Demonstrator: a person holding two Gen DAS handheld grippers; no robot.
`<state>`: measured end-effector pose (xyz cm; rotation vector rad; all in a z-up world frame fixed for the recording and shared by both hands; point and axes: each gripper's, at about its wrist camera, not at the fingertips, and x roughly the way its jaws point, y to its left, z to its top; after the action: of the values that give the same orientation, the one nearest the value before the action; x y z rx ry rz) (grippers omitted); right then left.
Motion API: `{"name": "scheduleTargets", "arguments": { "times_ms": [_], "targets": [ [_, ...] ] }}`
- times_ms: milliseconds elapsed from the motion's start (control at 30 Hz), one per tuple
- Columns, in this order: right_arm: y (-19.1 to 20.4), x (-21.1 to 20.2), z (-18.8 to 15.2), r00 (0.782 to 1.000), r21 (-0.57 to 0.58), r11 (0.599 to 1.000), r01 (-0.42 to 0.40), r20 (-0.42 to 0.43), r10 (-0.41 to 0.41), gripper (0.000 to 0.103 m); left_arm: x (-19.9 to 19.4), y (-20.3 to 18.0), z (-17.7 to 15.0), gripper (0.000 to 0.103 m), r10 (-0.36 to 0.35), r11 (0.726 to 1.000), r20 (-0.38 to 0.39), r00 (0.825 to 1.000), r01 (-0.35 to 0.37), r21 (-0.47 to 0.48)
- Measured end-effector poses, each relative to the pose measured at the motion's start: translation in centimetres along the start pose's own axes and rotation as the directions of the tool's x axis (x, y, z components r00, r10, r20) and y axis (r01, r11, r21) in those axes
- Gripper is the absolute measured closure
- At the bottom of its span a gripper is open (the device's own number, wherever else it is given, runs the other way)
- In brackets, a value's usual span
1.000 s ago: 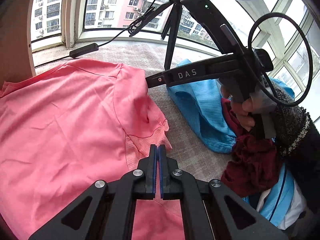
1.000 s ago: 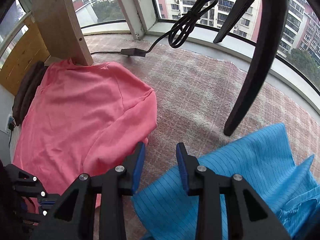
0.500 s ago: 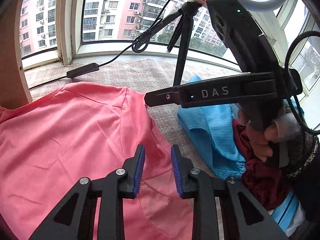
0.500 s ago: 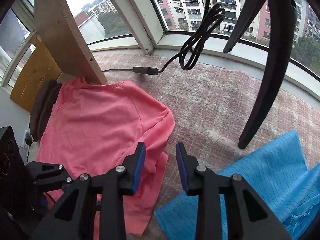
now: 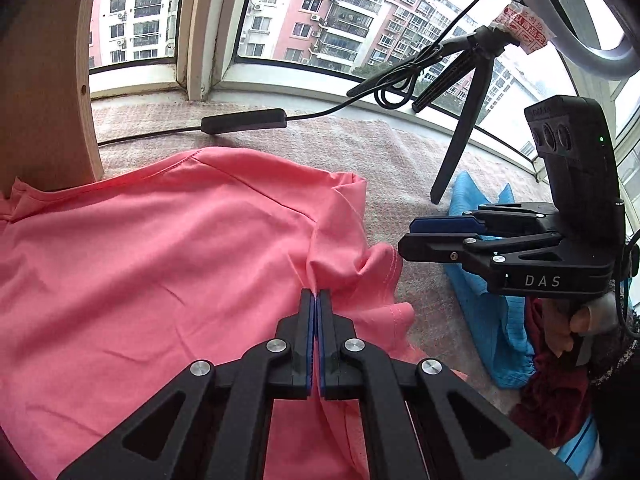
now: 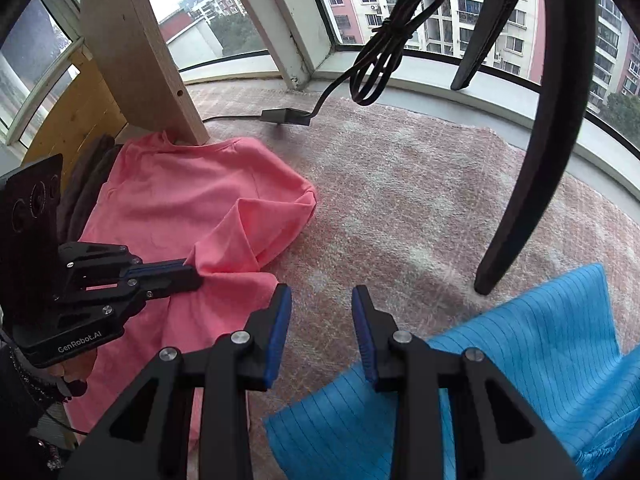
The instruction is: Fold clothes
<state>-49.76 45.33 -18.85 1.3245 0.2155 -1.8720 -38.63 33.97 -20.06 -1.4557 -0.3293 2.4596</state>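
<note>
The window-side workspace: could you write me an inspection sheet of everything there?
Surface: pinkish woven mat, partly bare.
Job's things: pink fabric shirt, spread, edge bunched; blue striped garment.
Clutter: dark red cloth; black tripod leg; wooden board.
Grippers: left gripper jaws just closed, pinching the shirt; right gripper jaws apart, empty.
Cables: black coiled cable with inline box.
Surroundings: curved window, apartment blocks outside.

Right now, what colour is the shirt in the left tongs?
Coral pink shirt, clearest in the left wrist view.
</note>
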Motion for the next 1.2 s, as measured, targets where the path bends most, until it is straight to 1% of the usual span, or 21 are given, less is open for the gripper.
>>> {"name": "scheduleTargets", "arguments": {
  "times_ms": [100,200,267,333,400,467,533,600,667,733,800,833,933,967,1033,1067,1100,1133,1167,1200],
  "targets": [
    [1.0,0.5,0.2,0.999,-0.042,0.999,-0.033,-0.01,0.033,0.072,0.4,0.5,-0.1,0.102,0.008,1.0,-0.01,1.0,-0.008,-0.018],
    [1.0,1.1,0.4,0.996,-0.022,0.996,-0.091,-0.019,0.09,0.072,0.2,0.5,-0.2,0.101,0.029,1.0,-0.008,1.0,-0.029,-0.01],
    [0.9,1.3,0.6,0.994,-0.009,0.994,-0.109,-0.019,0.108,0.072,-0.5,0.4,-0.3,0.097,0.052,0.999,0.006,0.999,-0.052,0.005],
    [0.6,0.8,0.6,0.99,0.008,0.99,-0.141,-0.001,0.141,0.072,-1.6,0.2,-0.4,0.095,0.073,0.997,0.028,0.997,-0.074,0.022],
    [0.3,0.0,0.7,0.981,0.029,0.981,-0.193,0.029,0.192,0.072,-2.7,0.0,-0.9,0.094,0.082,0.996,0.045,0.996,-0.084,0.038],
    [0.3,-0.6,0.9,0.974,0.028,0.974,-0.223,0.053,0.222,0.072,-3.6,-0.7,-1.5,0.094,0.058,0.997,0.047,0.997,-0.061,0.055],
    [0.7,-0.2,1.2,0.974,0.013,0.975,-0.222,0.041,0.221,0.072,-4.0,-1.6,-2.2,0.094,0.045,0.996,0.046,0.998,-0.048,0.072],
    [0.9,0.9,1.3,0.978,0.006,0.978,-0.206,0.009,0.206,0.072,-4.4,-2.4,-2.9,0.094,0.014,0.996,0.039,0.999,-0.018,0.086],
    [1.1,1.9,1.4,0.981,-0.001,0.981,-0.193,-0.02,0.193,0.072,-4.6,-3.2,-3.4,0.094,0.0,0.995,0.029,1.0,-0.003,0.101],
    [1.2,2.1,1.2,0.981,-0.001,0.982,-0.189,-0.036,0.189,0.073,-4.4,-4.0,-3.7,0.094,-0.021,0.993,0.016,1.0,0.019,0.113],
    [1.2,2.3,1.0,0.982,-0.003,0.983,-0.184,-0.051,0.184,0.085,-4.3,-4.7,-4.1,0.094,-0.042,0.991,0.001,0.999,0.042,0.124],
    [1.3,2.0,0.9,0.982,-0.009,0.984,-0.178,-0.059,0.177,0.092,-4.2,-5.4,-4.5,0.094,-0.057,0.988,-0.007,0.998,0.058,0.142],
    [1.5,1.3,0.8,0.984,-0.02,0.987,-0.162,-0.079,0.16,0.093,-3.0,-8.2,-4.8,0.083,-0.077,0.97,-0.03,0.997,0.082,0.231],
    [1.4,1.1,0.9,0.984,-0.01,0.987,-0.159,-0.076,0.158,0.093,-2.5,-9.2,-5.0,0.08,-0.066,0.961,-0.037,0.997,0.073,0.266],
    [1.1,1.0,1.1,0.985,0.007,0.988,-0.153,-0.074,0.153,0.095,-1.1,-10.6,-5.3,0.071,-0.024,0.944,-0.05,0.998,0.039,0.328],
    [1.0,1.0,1.2,0.986,0.011,0.989,-0.146,-0.074,0.147,0.095,-0.3,-11.1,-5.4,0.071,0.004,0.935,-0.056,0.998,0.016,0.355],
    [1.0,1.0,1.3,0.987,0.014,0.99,-0.14,-0.075,0.141,0.095,0.5,-11.6,-5.5,0.072,0.029,0.925,-0.064,0.998,-0.002,0.379],
    [0.9,0.9,1.3,0.988,0.014,0.991,-0.134,-0.077,0.134,0.095,1.2,-11.5,-5.6,0.087,0.034,0.925,-0.081,0.996,0.0,0.38],
    [0.8,0.7,1.2,0.989,0.015,0.992,-0.125,-0.075,0.126,0.096,1.5,-11.2,-5.6,0.1,0.02,0.931,-0.087,0.996,0.013,0.364],
    [0.7,0.2,1.1,0.99,0.015,0.993,-0.121,-0.07,0.122,0.096,1.6,-10.9,-5.5,0.101,0.002,0.938,-0.09,0.996,0.029,0.346]
  ]
}}
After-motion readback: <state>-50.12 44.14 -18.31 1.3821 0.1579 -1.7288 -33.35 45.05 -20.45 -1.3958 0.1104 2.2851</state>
